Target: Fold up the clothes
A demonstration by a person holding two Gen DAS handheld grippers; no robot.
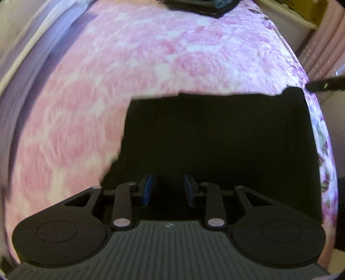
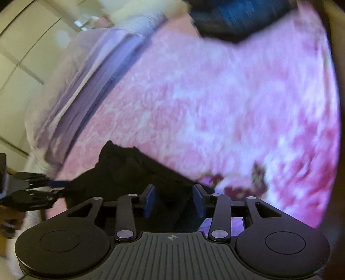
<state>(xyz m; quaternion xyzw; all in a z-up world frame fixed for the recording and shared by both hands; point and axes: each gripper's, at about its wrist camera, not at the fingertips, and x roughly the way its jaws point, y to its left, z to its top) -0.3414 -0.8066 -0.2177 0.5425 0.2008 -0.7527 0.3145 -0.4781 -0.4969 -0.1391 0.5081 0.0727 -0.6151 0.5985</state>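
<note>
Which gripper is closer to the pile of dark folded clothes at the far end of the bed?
Neither clearly. The left gripper and the right gripper are both over the black garment, with the pile far ahead across the pink blanket.

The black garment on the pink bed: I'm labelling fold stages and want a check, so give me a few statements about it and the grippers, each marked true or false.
1. The black cloth garment lies on a pink floral fleece blanket. True.
2. The left gripper has its blue-padded fingers pressed together. False: a clear gap shows between them, over the garment.
3. A stack of dark folded clothes sits at the far end of the bed. True.
4. The right gripper is clamped on a white towel. False: its fingers stand apart, with black cloth between them.
5. The blanket is plain green. False: it is pink with a rose pattern.
</note>
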